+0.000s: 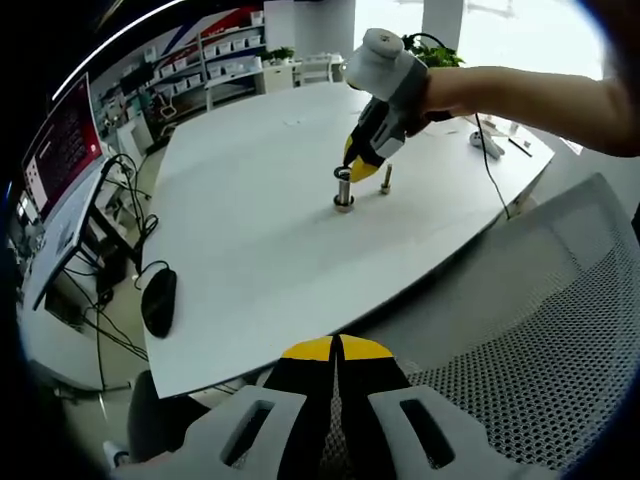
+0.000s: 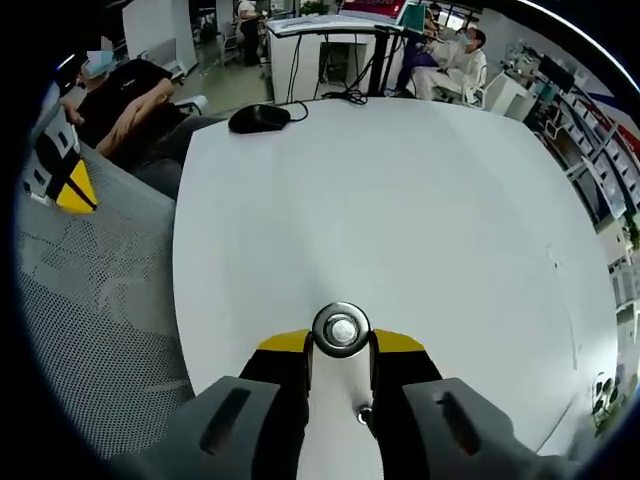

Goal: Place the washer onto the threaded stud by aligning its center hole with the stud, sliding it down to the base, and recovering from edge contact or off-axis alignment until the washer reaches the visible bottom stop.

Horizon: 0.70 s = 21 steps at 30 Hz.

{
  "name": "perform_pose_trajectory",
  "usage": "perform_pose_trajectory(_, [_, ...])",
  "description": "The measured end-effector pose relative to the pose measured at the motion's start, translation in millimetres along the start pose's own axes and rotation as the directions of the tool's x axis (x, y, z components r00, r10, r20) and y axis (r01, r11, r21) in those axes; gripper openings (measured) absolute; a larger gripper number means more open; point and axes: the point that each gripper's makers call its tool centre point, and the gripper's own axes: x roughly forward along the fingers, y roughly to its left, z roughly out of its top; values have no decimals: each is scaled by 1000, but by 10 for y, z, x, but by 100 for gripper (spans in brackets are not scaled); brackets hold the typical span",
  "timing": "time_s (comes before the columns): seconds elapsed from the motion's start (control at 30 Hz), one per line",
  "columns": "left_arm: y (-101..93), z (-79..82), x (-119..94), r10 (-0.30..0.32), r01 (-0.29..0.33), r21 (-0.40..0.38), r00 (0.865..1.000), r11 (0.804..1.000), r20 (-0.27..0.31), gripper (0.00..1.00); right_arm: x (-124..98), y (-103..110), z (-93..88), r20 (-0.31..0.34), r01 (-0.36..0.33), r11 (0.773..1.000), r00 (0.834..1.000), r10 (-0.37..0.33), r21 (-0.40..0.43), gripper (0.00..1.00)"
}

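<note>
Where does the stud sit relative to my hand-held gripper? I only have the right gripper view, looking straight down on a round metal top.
Observer: In the left gripper view, the stud stands upright on the white table. The yellow tips of the right hand-held gripper are at its top.
Operator: Is anything close enough to bump?
Observer: A shorter bolt stands just beside the stud, apart from it.
Operator: And the other one?
Observer: The left hand-held gripper has its jaws together with nothing between them, near the table edge by a mesh chair.
</note>
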Motion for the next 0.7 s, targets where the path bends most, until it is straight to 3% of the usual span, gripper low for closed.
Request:
perform_pose_trajectory(0.2, [0, -7, 4, -3, 3, 2, 1000, 1000, -3, 0, 32, 47, -53, -21, -12, 1000, 1000, 12, 16, 23])
perform_pose_trajectory(0.4, [-1, -13, 6, -3, 3, 1, 1000, 1000, -5, 0, 211, 37, -124, -61, -31, 999, 998, 33, 24, 23])
perform_pose_trajectory(0.7, [-9, -7, 0, -6, 6, 4, 1000, 1000, -7, 0, 252, 21, -65, -69, -39, 999, 997, 41, 34, 23])
